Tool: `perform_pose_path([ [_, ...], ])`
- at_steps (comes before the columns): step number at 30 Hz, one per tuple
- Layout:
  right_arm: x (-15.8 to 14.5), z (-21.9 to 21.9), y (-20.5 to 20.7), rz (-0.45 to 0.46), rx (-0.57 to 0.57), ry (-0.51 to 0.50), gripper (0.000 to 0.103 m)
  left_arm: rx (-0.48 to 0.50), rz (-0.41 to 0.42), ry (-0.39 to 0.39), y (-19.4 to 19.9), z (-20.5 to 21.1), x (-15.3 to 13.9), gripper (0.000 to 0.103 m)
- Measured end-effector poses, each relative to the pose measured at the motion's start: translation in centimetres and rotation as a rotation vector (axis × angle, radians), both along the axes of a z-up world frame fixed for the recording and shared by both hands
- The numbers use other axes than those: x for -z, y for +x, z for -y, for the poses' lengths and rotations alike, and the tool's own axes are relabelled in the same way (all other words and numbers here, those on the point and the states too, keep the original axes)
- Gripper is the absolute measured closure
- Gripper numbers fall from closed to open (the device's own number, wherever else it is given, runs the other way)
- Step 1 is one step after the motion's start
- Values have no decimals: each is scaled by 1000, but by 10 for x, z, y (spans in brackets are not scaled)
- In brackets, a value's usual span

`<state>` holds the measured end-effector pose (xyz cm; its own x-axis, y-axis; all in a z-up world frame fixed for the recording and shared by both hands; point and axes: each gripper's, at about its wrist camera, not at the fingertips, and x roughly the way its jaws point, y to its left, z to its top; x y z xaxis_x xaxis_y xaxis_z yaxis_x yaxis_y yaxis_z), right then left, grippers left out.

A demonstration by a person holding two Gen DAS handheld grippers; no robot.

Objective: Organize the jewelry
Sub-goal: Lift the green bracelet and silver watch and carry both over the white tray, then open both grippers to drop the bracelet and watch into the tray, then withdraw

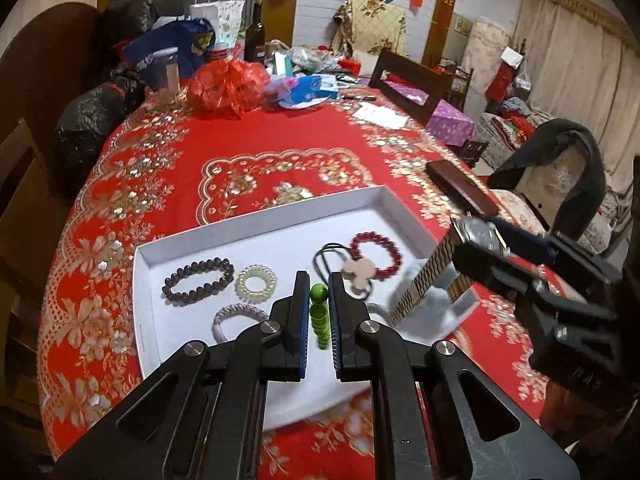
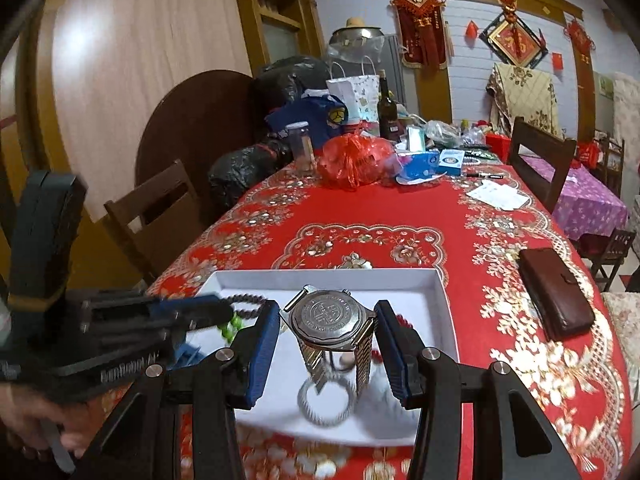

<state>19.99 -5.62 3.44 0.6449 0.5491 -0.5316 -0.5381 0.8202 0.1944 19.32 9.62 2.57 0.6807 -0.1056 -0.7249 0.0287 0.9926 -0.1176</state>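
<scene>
A white tray [image 1: 260, 240] lies on the red tablecloth. In it are a dark bead bracelet [image 1: 198, 280], a clear coil hair tie [image 1: 256, 283], a white braided band [image 1: 236, 316], a red bead bracelet [image 1: 376, 254] and a black hair tie with a beige flower [image 1: 358, 272]. My left gripper [image 1: 319, 284] is shut on a green bead bracelet [image 1: 319, 308] and hovers above the tray's near side. To its right, my right gripper [image 2: 326, 314] clamps a steel watch [image 2: 328, 316] by its case, back side up. The metal band [image 2: 362, 356] hangs down over the tray.
A brown wallet [image 2: 556, 292] lies on the cloth right of the tray. A red plastic bag [image 2: 354, 156], a bottle [image 2: 386, 108], boxes and dark bags crowd the table's far end. Wooden chairs [image 2: 160, 208] stand along both sides. A hand [image 2: 24, 416] grips the left tool.
</scene>
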Motion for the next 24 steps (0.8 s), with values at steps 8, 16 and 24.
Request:
perform_pose_path([
  [8, 40, -31, 48, -136, -3, 62, 56, 0, -83, -9, 4, 1, 42, 95],
  [16, 86, -54, 66, -256, -21, 22, 56, 2, -165, -3, 5, 3, 68, 95],
  [24, 95, -53, 66, -276, -25, 6, 53, -10, -208, -37, 5, 0, 78, 92],
])
